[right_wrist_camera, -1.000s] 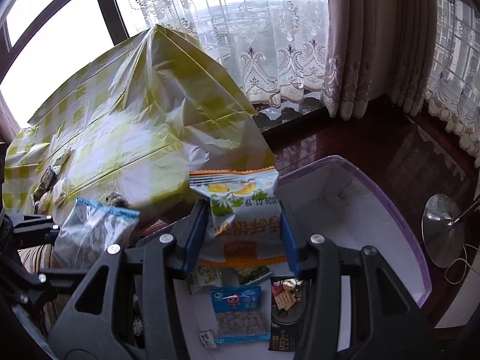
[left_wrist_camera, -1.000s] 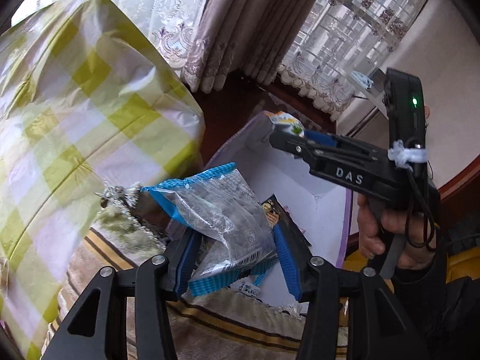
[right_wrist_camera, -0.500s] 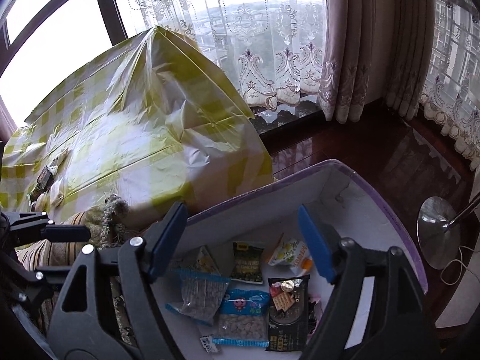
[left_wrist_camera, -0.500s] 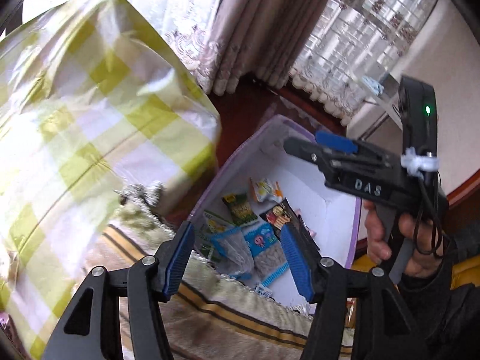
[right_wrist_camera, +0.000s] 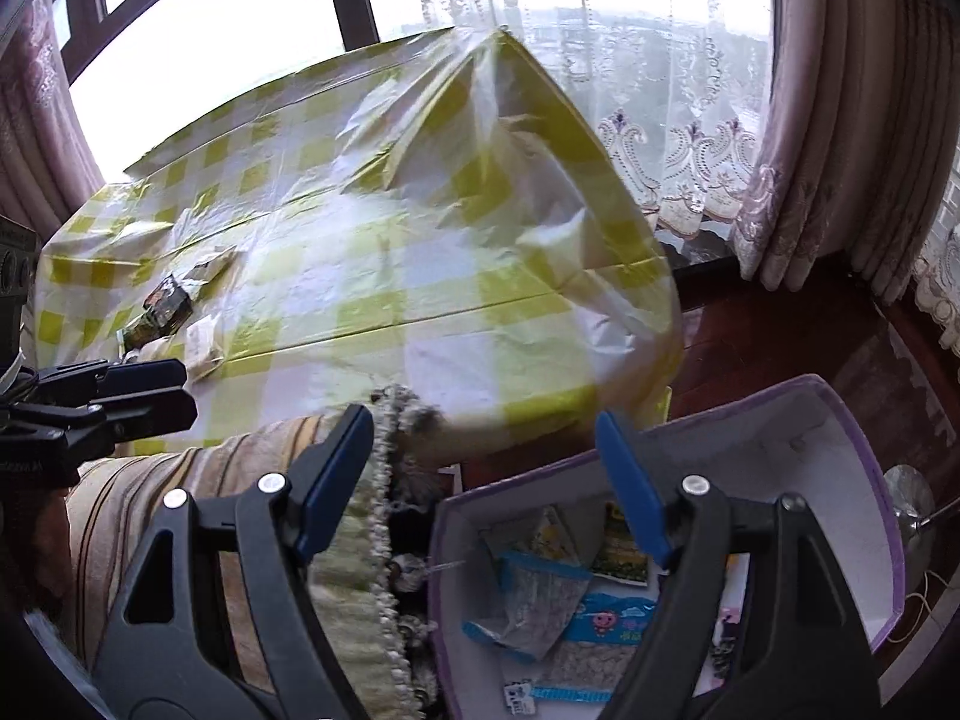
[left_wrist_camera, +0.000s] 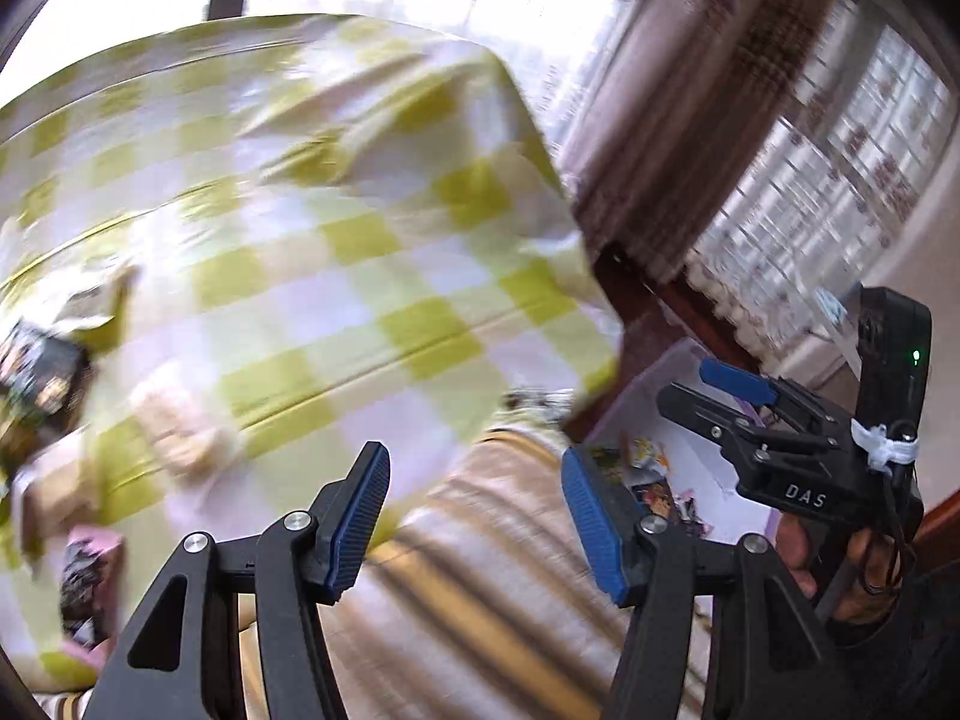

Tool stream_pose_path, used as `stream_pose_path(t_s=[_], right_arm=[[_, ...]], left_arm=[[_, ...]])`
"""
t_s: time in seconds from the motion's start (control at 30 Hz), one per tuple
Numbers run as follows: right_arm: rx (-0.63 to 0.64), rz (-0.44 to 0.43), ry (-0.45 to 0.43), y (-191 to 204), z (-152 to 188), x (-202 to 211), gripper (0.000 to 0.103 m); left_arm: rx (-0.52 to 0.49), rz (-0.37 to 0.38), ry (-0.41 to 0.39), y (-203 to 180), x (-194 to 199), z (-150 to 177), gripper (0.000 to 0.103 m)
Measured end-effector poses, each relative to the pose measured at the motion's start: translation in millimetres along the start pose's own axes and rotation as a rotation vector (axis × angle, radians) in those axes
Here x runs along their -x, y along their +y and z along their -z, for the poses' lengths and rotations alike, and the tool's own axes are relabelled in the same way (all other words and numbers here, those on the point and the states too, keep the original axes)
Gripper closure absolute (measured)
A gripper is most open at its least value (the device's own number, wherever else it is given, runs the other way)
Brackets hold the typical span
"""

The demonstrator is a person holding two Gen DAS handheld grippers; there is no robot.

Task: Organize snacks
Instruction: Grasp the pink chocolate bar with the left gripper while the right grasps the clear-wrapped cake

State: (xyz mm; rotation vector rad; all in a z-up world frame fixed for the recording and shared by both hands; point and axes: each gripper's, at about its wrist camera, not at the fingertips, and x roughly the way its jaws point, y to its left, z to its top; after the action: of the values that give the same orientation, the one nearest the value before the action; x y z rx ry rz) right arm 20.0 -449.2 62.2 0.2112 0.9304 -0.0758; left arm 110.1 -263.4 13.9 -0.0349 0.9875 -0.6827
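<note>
Both tools, left (left_wrist_camera: 474,516) and right (right_wrist_camera: 486,480), gape wide (empty); checkered cloth (right_wrist_camera: 372,240) beside box (right_wrist_camera: 864,480).

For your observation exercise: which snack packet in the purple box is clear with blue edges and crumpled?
The clear packet at the box's left side; its neighbour lies flat, printed blue.

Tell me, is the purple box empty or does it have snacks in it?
Not empty. In the right wrist view, several snack packets lie on the white floor of the open purple box.
</note>
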Motion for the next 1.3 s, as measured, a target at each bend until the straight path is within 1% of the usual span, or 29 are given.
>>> stream_pose_path(t_s=[0.1, 0.23, 0.33, 0.5, 0.57, 0.63, 0.73, 0.8, 0.97, 1.0, 1.03, 1.07, 1.17, 1.3], right_arm=[[0.054, -0.028, 0.015, 29, -2, -9, 0.024], [0.117, -0.077, 0.025, 67, -4, -19, 0.021], [0.174, -0.080, 0.011, 95, -6, -23, 0.009], [0.255, -0.101, 0.027, 134, -11, -35, 0.009], [0.275, -0.107, 0.036, 146, -14, -40, 0.009], [0.289, -0.114, 0.049, 157, -15, -46, 0.008], [0.326, -0.119, 0.061, 174, -16, -54, 0.008], [0.351, -0.120, 0.070, 185, -17, -60, 0.008], [0.398, -0.100, 0.098, 206, -17, -78, 0.008], [0.411, -0.094, 0.101, 210, -17, -81, 0.008], [0.426, -0.089, 0.103, 215, -17, -85, 0.008], [0.442, -0.090, 0.101, 219, -16, -87, 0.008], [0.476, -0.102, 0.096, 233, -16, -95, 0.008], [0.483, -0.108, 0.108, 245, -21, -111, 0.008]], left_arm=[[0.083, -0.040, -0.028, 39, 24, 11, 0.043], [0.152, -0.130, -0.043, 82, 52, 31, 0.043], [0.177, -0.159, -0.034, 106, 67, 46, 0.043], [0.191, -0.206, -0.003, 135, 83, 63, 0.043], [0.199, -0.214, 0.016, 144, 81, 64, 0.044], [0.197, -0.214, 0.045, 151, 76, 64, 0.052], [0.194, -0.227, 0.118, 160, 61, 63, 0.060], [0.175, -0.252, 0.147, 162, 53, 61, 0.060], [0.094, -0.293, 0.181, 159, 40, 53, 0.060], [0.082, -0.296, 0.191, 159, 36, 53, 0.063], [0.075, -0.297, 0.203, 159, 32, 53, 0.071], [0.074, -0.293, 0.215, 161, 27, 53, 0.074], [0.078, -0.274, 0.202, 164, 26, 53, 0.077], [0.130, -0.226, 0.163, 174, 31, 53, 0.078]])
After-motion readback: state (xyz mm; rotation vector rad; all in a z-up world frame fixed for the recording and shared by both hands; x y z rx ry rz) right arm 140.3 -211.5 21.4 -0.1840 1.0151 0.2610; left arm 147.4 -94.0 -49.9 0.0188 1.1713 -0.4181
